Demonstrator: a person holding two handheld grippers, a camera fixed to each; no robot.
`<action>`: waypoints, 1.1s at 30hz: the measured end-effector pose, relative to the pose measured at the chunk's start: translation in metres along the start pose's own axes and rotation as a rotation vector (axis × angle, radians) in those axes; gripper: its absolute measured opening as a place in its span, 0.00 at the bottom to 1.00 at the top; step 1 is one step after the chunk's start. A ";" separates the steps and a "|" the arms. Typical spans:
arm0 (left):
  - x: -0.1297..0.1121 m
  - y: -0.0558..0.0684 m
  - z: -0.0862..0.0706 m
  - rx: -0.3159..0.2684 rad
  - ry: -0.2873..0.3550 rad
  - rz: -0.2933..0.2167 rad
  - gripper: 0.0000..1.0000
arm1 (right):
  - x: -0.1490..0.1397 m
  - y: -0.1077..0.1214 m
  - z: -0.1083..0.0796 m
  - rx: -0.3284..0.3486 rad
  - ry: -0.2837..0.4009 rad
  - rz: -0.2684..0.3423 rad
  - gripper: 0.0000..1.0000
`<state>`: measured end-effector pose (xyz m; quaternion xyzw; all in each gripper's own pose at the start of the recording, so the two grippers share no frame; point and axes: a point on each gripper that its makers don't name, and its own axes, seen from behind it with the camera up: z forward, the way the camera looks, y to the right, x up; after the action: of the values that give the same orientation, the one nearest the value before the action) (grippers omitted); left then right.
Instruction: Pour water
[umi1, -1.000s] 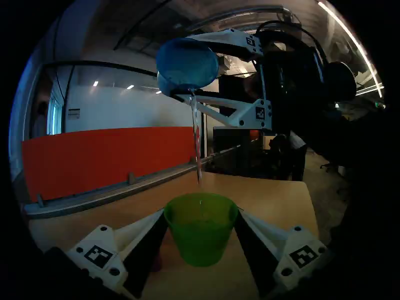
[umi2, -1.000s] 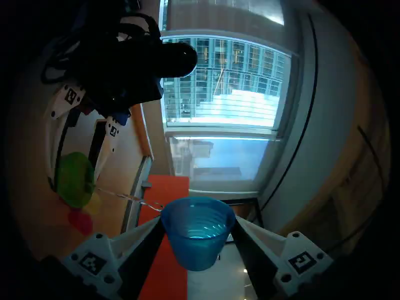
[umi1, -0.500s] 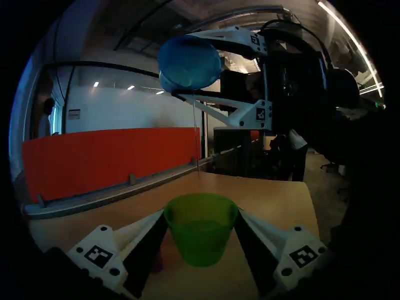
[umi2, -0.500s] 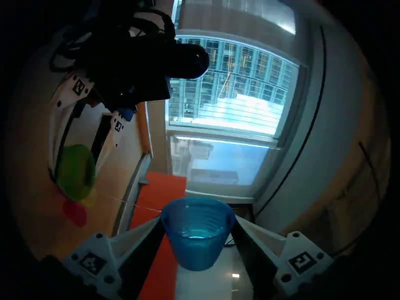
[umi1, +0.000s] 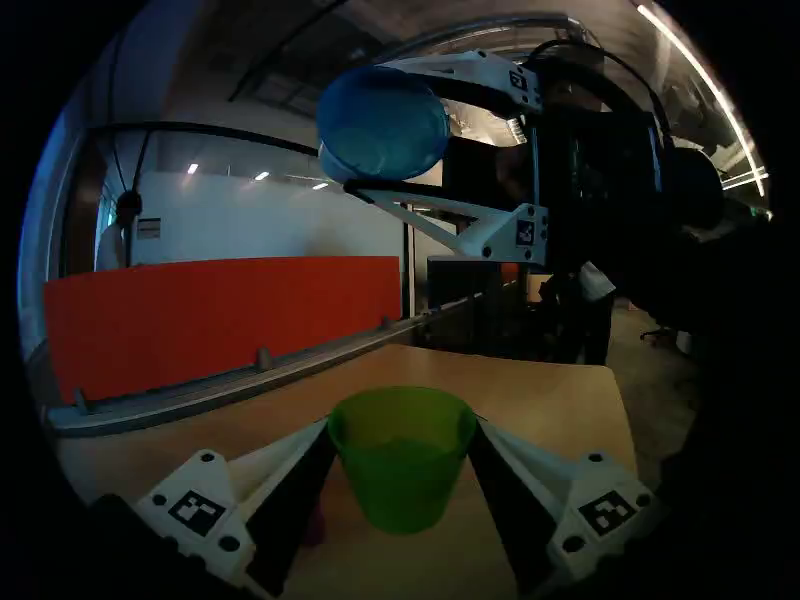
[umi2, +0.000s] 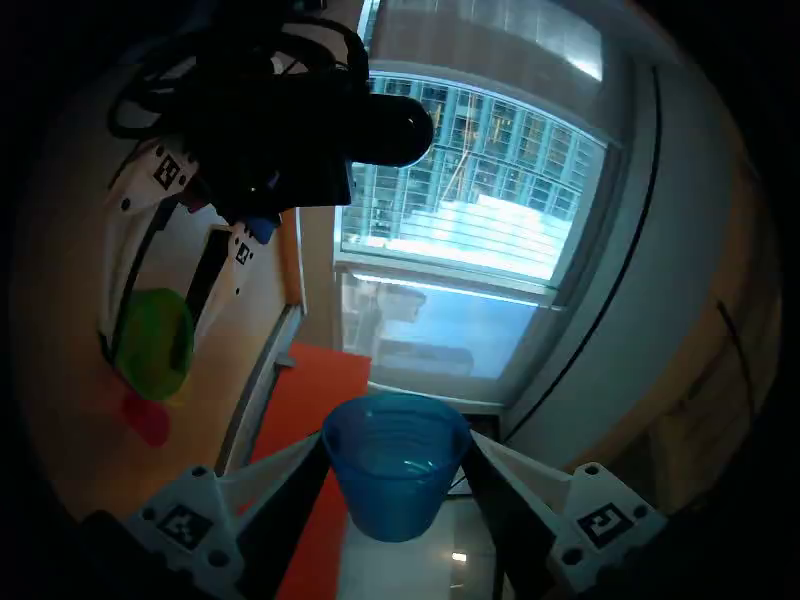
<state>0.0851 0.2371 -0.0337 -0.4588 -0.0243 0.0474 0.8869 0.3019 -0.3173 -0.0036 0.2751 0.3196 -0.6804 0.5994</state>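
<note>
Your right gripper (umi2: 396, 445) clamps the tilted blue cup (umi1: 383, 122), upper centre, over the green cup (umi1: 402, 470) gripped by your left gripper (umi1: 402, 430); pouring seems finished, so level it next.

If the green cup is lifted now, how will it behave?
The green cup looks like thin translucent plastic, so probably light and squeezable. The darker lower part suggests water inside; tilting may spill it. Its tapered wall could slip from the left hand-held gripper.

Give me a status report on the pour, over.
Left gripper shut on green cup, upright, part filled. Right gripper shut on blue cup, tipped high above it, no water falling. Nothing between the cups.
</note>
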 end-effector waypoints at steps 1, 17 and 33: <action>0.000 0.000 0.000 0.000 0.000 0.000 0.87 | 0.000 0.000 0.000 0.000 0.000 0.008 0.90; 0.001 -0.004 0.001 0.005 -0.001 0.004 0.87 | -0.008 -0.009 -0.007 0.006 0.001 0.323 0.90; 0.001 -0.003 0.003 0.007 -0.008 0.010 0.87 | -0.002 -0.028 -0.015 0.035 0.016 0.797 0.90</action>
<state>0.0862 0.2381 -0.0296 -0.4555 -0.0252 0.0539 0.8882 0.2746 -0.3027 -0.0087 0.3931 0.1805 -0.3976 0.8092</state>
